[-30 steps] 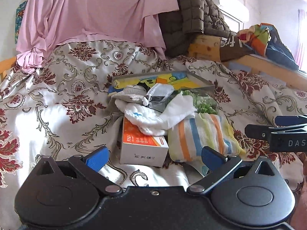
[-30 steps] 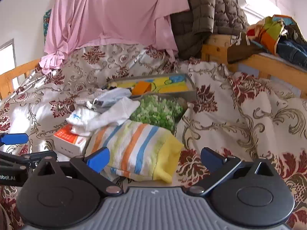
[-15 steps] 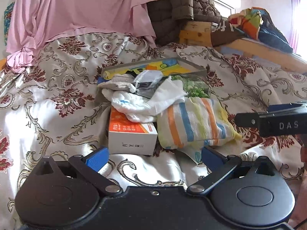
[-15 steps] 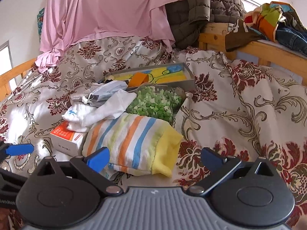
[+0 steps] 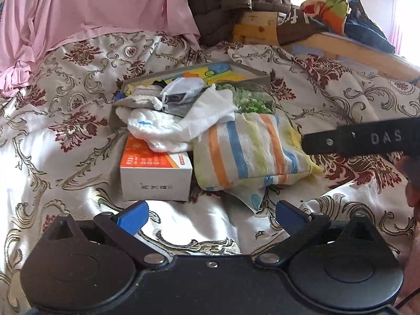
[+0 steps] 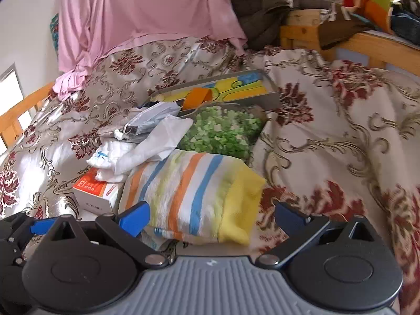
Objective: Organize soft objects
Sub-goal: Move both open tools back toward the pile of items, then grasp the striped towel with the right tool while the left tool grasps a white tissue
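Striped towel (image 6: 194, 197): folded terry bundle lying on the bed (image 6: 341, 131), front of the pile, just ahead of the right hand-held gripper (image 6: 212, 218). Judged light, soft and limp; it will sag and may unfold if lifted by one layer. Best hold: the thick yellow folded edge (image 6: 241, 204) at its near right, or a pinch across the whole fold.

White cloth (image 5: 183, 126): thin, crumpled, draped over the orange box (image 5: 155, 168) and touching the towel's top left corner. Judged very light; may drag along with the towel.

Face mask (image 6: 152, 120): limp, with ear loops, behind the white cloth.

Green pouch (image 6: 223, 134): directly behind the towel, touching it.

Tray (image 6: 262, 97): stiff, grey-rimmed, at the back of the pile, holding colourful items.

Orange box: rigid, left of the towel, just beside it; the one hard obstacle to a sideways approach.

Left hand-held gripper (image 5: 212, 215): jaws spread wide, empty, facing box and towel.

Right hand-held gripper: jaws spread wide, empty, left fingertip (image 6: 134, 220) over the towel's near edge.
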